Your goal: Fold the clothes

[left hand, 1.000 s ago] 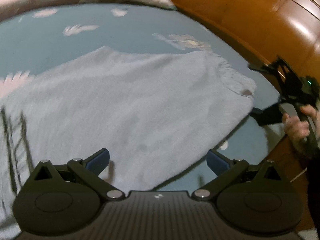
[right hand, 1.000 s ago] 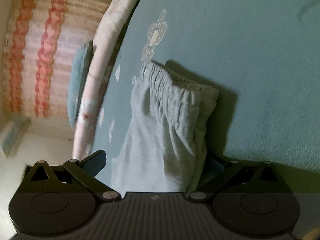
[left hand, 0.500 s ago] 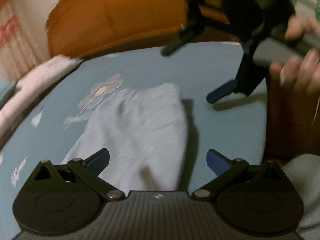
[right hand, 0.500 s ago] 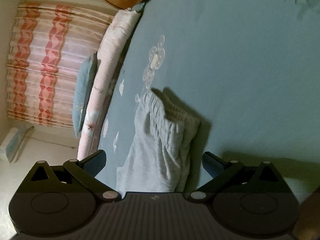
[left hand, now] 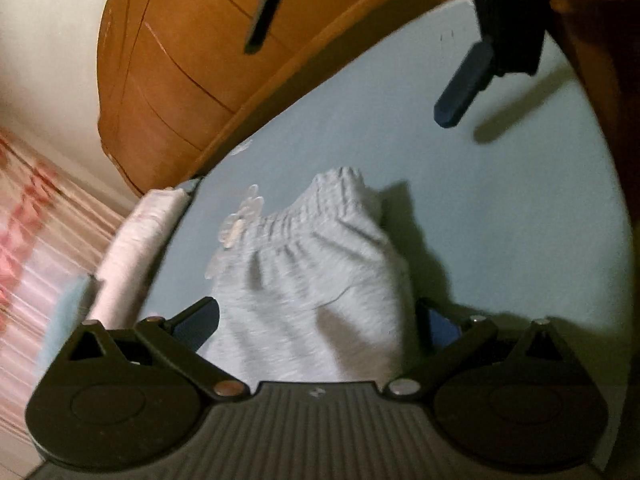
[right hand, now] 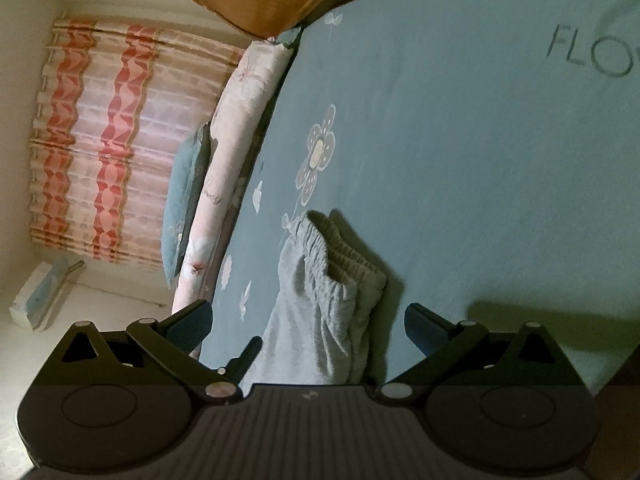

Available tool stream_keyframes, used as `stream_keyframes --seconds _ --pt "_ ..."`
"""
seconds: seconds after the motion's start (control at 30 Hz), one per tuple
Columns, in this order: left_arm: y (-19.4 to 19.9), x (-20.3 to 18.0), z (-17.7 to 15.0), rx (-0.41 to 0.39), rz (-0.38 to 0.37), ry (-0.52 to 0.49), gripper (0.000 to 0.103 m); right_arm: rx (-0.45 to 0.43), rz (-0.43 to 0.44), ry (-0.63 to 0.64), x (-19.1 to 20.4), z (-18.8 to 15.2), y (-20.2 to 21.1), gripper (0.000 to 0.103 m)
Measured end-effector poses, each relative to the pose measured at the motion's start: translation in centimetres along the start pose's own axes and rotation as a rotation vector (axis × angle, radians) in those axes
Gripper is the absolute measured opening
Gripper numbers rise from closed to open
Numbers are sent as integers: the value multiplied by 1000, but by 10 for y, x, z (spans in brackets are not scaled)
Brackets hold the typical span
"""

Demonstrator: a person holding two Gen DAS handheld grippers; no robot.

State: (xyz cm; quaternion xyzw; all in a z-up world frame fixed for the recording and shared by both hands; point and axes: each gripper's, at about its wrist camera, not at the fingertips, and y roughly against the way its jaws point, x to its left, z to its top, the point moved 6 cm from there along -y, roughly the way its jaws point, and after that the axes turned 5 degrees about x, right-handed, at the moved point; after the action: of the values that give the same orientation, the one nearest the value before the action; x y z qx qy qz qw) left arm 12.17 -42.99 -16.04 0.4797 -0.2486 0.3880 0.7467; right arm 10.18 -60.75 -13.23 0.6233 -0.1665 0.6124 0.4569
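Grey sweatpants (left hand: pixel 312 280), folded lengthwise, lie on the blue bedsheet (left hand: pixel 500 220) with the gathered elastic waistband (left hand: pixel 320 208) at the far end. My left gripper (left hand: pixel 316 322) is open and low over them; the fabric fills the gap and covers part of its right finger. The right gripper's fingers (left hand: pixel 464 88) hang spread in the air above the sheet beyond the waistband. In the right wrist view the sweatpants (right hand: pixel 320 320) lie below my open right gripper (right hand: pixel 308 326), which holds nothing. A dark fingertip (right hand: pixel 246 354) of the left gripper shows beside the fabric.
A wooden headboard (left hand: pixel 180 80) borders the bed. Along the bed's left edge lie a pink floral roll of bedding (right hand: pixel 240 120) and a teal pillow (right hand: pixel 184 192). Behind them hangs a red-striped curtain (right hand: pixel 100 140), and a white box (right hand: pixel 36 296) sits on the floor.
My left gripper swung from over the broad grey cloth to the waistband end. The right gripper lifted back from the fabric, and the sweatpants now look smaller beneath it.
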Motion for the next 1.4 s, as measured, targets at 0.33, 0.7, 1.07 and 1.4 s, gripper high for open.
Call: stream_keyframes --seconds 0.33,0.7,1.07,1.4 --pt "11 27 7 -46 78 71 103 71 70 -38 5 -8 -36 103" --pt "17 69 -8 -42 31 243 103 112 27 -72 12 -15 -112 103" --pt "71 87 -53 -118 -194 380 102 79 119 62 7 1 -117 92" --pt "82 105 -138 55 -177 606 102 107 39 78 -22 3 -111 30"
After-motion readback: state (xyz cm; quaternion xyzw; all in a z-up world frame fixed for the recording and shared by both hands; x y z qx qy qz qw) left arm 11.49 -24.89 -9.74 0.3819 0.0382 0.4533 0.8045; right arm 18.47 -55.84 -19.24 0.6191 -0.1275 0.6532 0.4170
